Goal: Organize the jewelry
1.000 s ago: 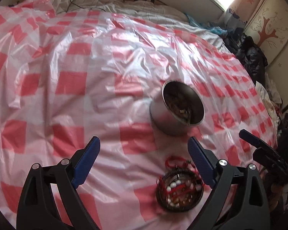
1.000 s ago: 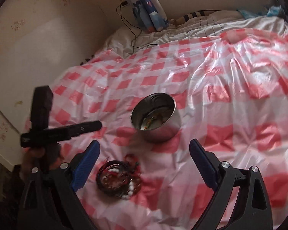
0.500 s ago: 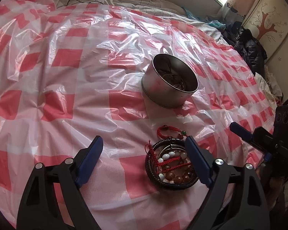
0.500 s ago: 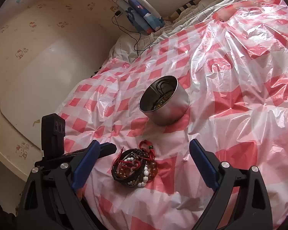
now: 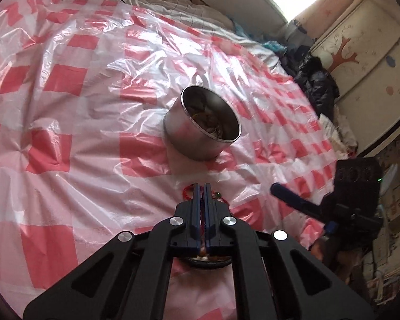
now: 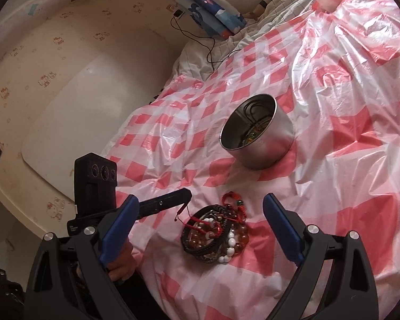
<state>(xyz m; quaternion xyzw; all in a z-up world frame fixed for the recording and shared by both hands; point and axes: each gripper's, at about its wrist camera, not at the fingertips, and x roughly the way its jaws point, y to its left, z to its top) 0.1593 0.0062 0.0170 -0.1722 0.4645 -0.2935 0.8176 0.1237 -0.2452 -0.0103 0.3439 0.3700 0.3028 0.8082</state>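
A pile of bead and cord bracelets lies on the red-checked plastic sheet, near its front edge. My left gripper is shut just above the pile's far side. A thin red cord hangs from the left gripper down to the pile, pinched between the pads. My right gripper is open, its jaws wide on either side of the pile and slightly above it. One blue finger of it shows at the right. Behind the pile stands a round metal tin with jewelry in it, also visible as the tin.
The sheet covers a bed. A black cable and a blue patterned pillow lie at its far end. Dark clothes are heaped beside a painted wardrobe. A hand holds the left gripper beyond the bed's edge.
My left gripper's jaws went from wide open to shut over the far side of the bracelet pile. The right gripper came lower and closer to the pile.
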